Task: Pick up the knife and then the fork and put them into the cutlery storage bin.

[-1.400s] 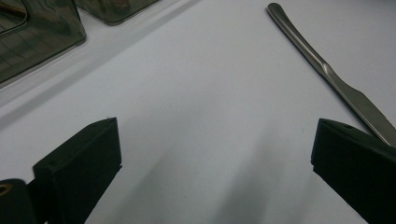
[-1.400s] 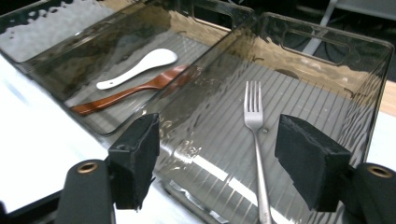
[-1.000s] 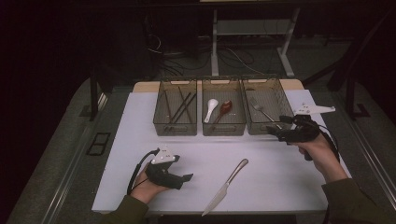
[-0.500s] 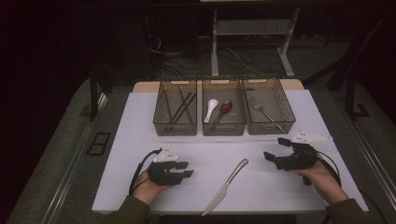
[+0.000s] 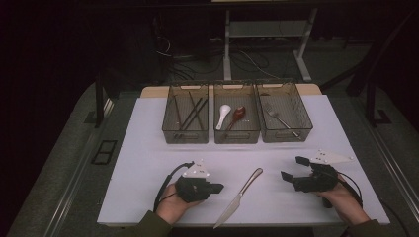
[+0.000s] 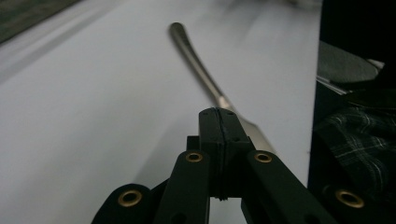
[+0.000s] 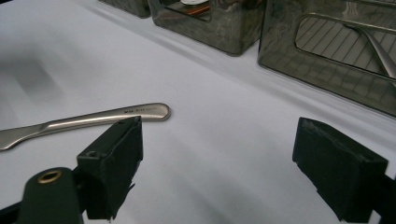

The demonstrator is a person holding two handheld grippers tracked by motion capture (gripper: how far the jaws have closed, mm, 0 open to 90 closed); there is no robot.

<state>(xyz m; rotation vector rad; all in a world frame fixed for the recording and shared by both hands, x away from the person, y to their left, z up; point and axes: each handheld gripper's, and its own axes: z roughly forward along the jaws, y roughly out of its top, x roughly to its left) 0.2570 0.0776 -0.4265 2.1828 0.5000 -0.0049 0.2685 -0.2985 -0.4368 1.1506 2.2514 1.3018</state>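
My left tool [image 5: 219,187] has just been closing and its jaws now sit pressed together with nothing between them, pointing at the blade of the long silver table knife [image 5: 239,197], which lies flat on the white surface [image 5: 148,148] near its front edge, between my two hands, handle end aimed toward the three clear plastic bins [image 5: 236,132] at the back. My right tool [image 5: 296,170] stands wide apart, low over the surface, its near pad just beside the rounded handle end of the knife [image 7: 84,122] but not yet touching it. I judge the pickup falls to the right tool: I should bring the handle squarely between the pads and close across its narrow width, since a flat knife on a smooth surface will skid if I nudge it. The closed left tool could steady the blade [image 6: 254,133] while I grip. The right-hand bin already holds a fork [image 5: 279,120], so the knife likely goes with it.
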